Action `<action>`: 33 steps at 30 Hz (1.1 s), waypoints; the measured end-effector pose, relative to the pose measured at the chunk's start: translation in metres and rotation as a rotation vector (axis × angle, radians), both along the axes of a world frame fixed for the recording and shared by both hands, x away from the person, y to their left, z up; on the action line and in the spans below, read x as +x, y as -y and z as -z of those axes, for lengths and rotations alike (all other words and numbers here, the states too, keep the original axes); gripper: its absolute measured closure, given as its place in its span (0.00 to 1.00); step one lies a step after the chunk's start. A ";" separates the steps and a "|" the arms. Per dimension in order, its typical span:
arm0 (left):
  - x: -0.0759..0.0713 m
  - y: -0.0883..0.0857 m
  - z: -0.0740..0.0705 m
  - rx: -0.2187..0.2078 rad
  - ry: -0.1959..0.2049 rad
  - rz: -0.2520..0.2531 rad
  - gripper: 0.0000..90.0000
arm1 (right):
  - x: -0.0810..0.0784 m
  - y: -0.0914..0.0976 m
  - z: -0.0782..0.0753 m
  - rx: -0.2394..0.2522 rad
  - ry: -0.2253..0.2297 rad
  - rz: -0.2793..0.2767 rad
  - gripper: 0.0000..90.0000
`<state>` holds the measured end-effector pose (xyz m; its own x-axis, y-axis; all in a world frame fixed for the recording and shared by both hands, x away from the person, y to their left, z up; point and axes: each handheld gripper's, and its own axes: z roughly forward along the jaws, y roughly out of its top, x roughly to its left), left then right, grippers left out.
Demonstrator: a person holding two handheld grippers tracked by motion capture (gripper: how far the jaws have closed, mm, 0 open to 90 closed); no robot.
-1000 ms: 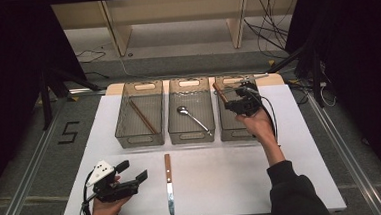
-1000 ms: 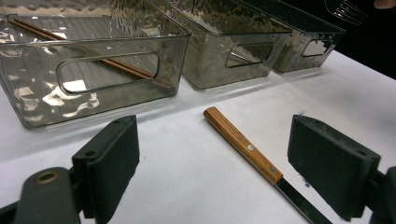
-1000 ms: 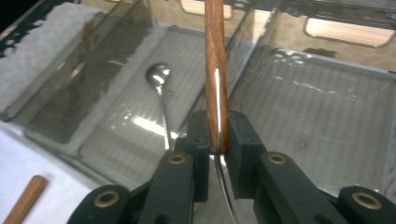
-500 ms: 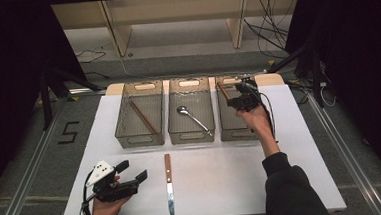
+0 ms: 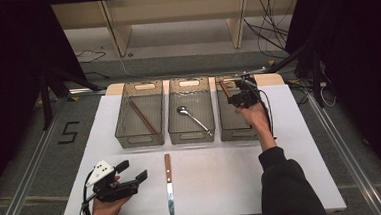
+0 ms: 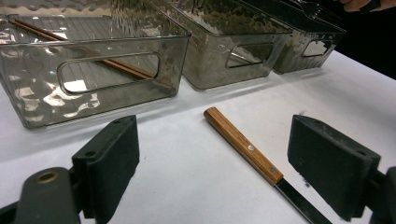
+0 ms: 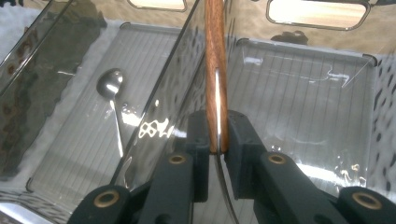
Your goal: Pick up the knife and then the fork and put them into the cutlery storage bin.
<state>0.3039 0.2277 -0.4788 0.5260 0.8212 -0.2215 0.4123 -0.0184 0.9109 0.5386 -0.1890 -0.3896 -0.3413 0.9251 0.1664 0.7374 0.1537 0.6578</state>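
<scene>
Fingers of the right gripper (image 7: 216, 135) are grasping a wooden-handled utensil (image 7: 215, 56) above the right bin (image 7: 303, 112). Left gripper (image 6: 212, 168) is resting released, the knife (image 6: 243, 145) lying between its fingers.

Readable markings: one numeral.
From my side of the table I read a single dark figure "5" (image 5: 69, 132) on the grey floor (image 5: 26, 162), left of the white tabletop (image 5: 223, 180); nothing else carries legible text.
</scene>
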 end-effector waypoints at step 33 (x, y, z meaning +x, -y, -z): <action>0.000 0.000 0.000 0.001 -0.002 0.000 0.18 | -0.010 -0.012 -0.005 0.031 0.015 -0.056 0.45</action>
